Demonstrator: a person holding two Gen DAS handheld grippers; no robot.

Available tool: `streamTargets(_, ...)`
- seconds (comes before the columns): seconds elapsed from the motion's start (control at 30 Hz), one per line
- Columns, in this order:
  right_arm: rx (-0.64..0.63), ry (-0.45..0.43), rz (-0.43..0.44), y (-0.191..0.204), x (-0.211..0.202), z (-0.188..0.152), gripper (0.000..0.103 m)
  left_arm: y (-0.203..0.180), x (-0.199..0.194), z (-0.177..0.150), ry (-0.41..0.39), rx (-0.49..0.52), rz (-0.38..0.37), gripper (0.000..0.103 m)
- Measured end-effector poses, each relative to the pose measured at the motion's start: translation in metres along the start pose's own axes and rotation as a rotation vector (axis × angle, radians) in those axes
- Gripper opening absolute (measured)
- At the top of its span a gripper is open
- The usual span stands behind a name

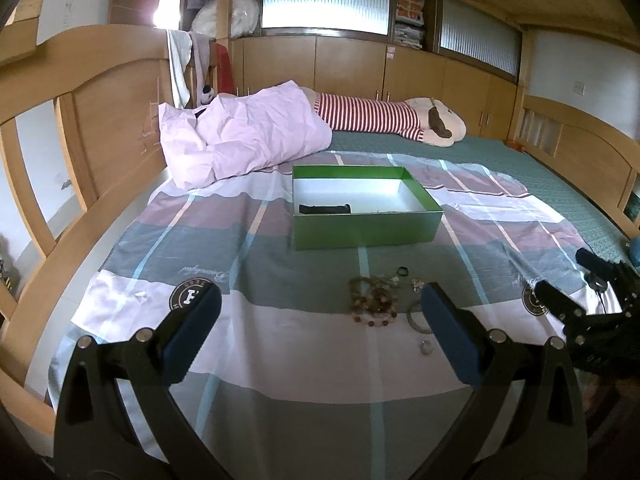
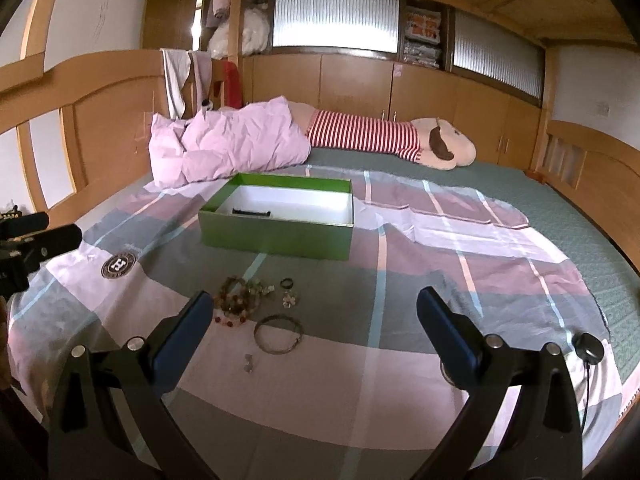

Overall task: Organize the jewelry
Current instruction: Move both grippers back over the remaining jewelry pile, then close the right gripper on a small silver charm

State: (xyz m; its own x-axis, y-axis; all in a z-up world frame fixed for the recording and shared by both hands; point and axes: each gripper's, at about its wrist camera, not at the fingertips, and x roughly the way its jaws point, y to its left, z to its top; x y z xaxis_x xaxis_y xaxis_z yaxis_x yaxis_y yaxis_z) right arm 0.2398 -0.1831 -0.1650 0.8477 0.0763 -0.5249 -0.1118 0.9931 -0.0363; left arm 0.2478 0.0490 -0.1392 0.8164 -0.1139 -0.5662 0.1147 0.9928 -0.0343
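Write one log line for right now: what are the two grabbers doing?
left gripper: open, empty | right gripper: open, empty | beaded bracelets, bangle: on bedsheet | green box: dark item inside

Jewelry loose on the bed, box open behind it.
Beaded bracelets [image 2: 236, 300], a bangle [image 2: 279, 335] and small rings [image 2: 287, 282] lie before the green box [image 2: 276, 236], which holds a dark strap [image 2: 251, 212].
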Motion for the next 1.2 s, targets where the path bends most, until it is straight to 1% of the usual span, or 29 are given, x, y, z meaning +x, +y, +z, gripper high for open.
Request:
streamTargets(0.1,-0.012,0.042,0.024,0.006,0.014,-0.006,0.099,-0.001,0.002,0.001,0.005,-0.001,0.001,0.099)
streamTargets(0.13,-0.016,0.060,0.033,0.009,0.019,-0.009,0.096,-0.001,0.003,0.001,0.008,-0.001,0.002,0.099)
streamTargets(0.2,-0.031,0.126,0.064,0.018,0.036,-0.017,0.092,-0.001,0.004,0.001,0.011,-0.002,0.003,0.099)
streamTargets(0.27,-0.039,0.190,0.092,0.027,0.052,-0.026,0.083,0.001,0.006,0.002,0.014,-0.007,0.007,0.099)
streamTargets(0.3,-0.038,0.221,0.105,0.030,0.060,-0.030,0.081,0.002,0.007,0.002,0.016,-0.012,0.007,0.099)
streamTargets(0.33,-0.033,0.255,0.116,0.034,0.070,-0.035,0.077,0.002,0.007,0.002,0.018,-0.015,0.006,0.099)
streamTargets(0.37,-0.030,0.270,0.119,0.036,0.075,-0.039,0.072,0.003,0.008,0.002,0.020,-0.018,0.007,0.099)
streamTargets(0.43,-0.022,0.308,0.119,0.041,0.088,-0.048,0.068,0.005,0.010,0.002,0.026,-0.020,0.008,0.099)
streamTargets(0.47,-0.023,0.318,0.113,0.044,0.092,-0.050,0.065,0.005,0.011,0.002,0.028,-0.020,0.008,0.099)
streamTargets(0.53,-0.033,0.332,0.096,0.049,0.101,-0.056,0.063,0.005,0.012,0.002,0.030,-0.019,0.010,0.099)
streamTargets(0.63,-0.039,0.366,0.093,0.054,0.112,-0.062,0.056,0.007,0.013,0.003,0.034,-0.020,0.010,0.099)
streamTargets(0.7,-0.044,0.386,0.094,0.056,0.119,-0.065,0.054,0.008,0.014,0.003,0.038,-0.022,0.011,0.099)
streamTargets(0.73,-0.043,0.397,0.094,0.057,0.123,-0.067,0.052,0.009,0.015,0.003,0.040,-0.024,0.012,0.099)
streamTargets(0.83,-0.039,0.424,0.095,0.058,0.132,-0.070,0.049,0.013,0.016,0.003,0.045,-0.030,0.016,0.099)
streamTargets(0.9,-0.049,0.436,0.084,0.059,0.137,-0.073,0.045,0.015,0.016,0.003,0.048,-0.033,0.015,0.099)
streamTargets(0.93,-0.047,0.442,0.084,0.059,0.140,-0.073,0.043,0.017,0.017,0.003,0.049,-0.033,0.015,0.099)
streamTargets(1.0,-0.043,0.445,0.102,0.059,0.143,-0.073,0.033,0.017,0.018,0.004,0.050,-0.032,0.015,0.099)
streamTargets(1.07,-0.052,0.451,0.120,0.061,0.143,-0.071,0.011,0.017,0.017,0.004,0.050,-0.033,0.016,0.099)
streamTargets(1.1,-0.049,0.459,0.131,0.062,0.144,-0.071,0.008,0.017,0.018,0.004,0.051,-0.031,0.016,0.099)
streamTargets(1.13,-0.039,0.456,0.137,0.061,0.142,-0.069,0.007,0.017,0.019,0.004,0.053,-0.030,0.016,0.099)
streamTargets(1.2,-0.016,0.412,0.147,0.057,0.130,-0.059,0.007,0.018,0.020,0.005,0.052,-0.029,0.020,0.099)
